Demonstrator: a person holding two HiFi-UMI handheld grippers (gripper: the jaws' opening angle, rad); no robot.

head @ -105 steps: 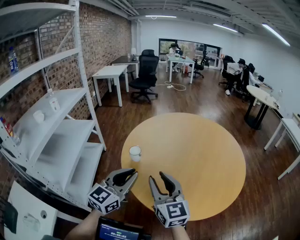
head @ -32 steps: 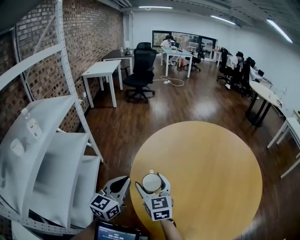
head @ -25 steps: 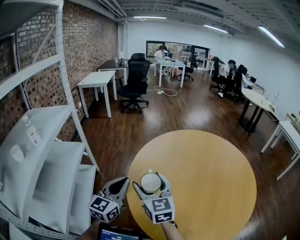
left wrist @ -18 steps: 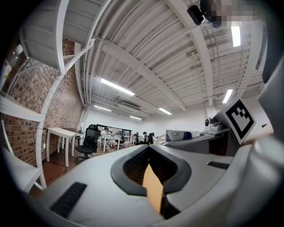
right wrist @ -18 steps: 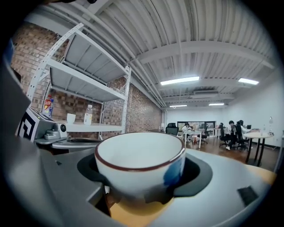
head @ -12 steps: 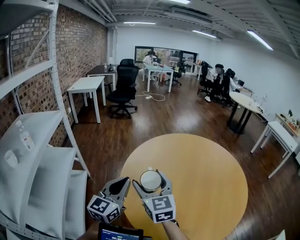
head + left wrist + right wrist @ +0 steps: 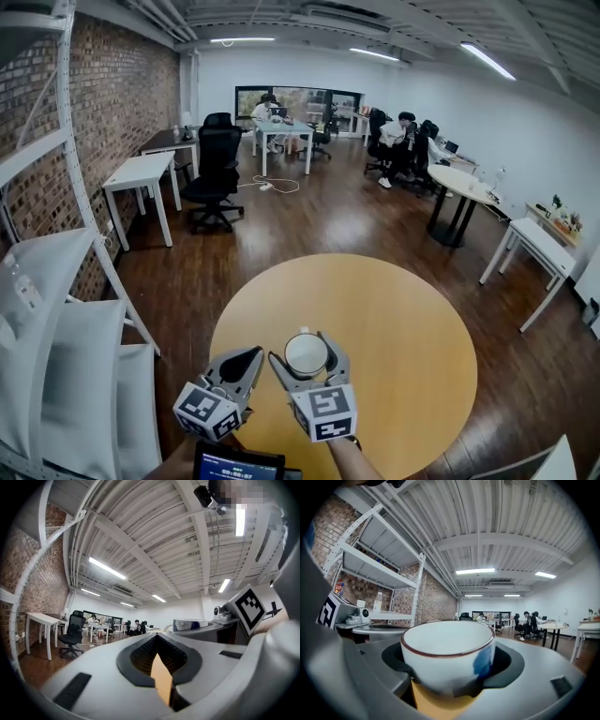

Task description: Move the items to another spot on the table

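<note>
Head view: right tool (image 7: 303, 344) is clamped on the white cup (image 7: 307, 354), jaws wide around its wall, rim up, cup upright. Left tool (image 7: 246, 359) sits just beside it on its left, jaws together, holding nothing. Both are over the near part of the round tabletop (image 7: 394, 319); the bare wood ahead of and to the right of the right tool is where a new spot could be. No other loose item shows on the tabletop from here. Left gripper view: left tool (image 7: 157, 641) jaws meet at the tips, nothing between them, only a sliver of tabletop colour showing through the gap behind. Right gripper view: cup (image 7: 447, 653) fills the space between the jaws, pads pressed on both sides, red-brown rim line and a blue mark on the side facing right; tabletop wood shows directly beneath it, can't tell if the base is touching or clear. Status as I read it: grasp is done and the cup is in the carry phase; set-down at the new spot and release are left.
</note>
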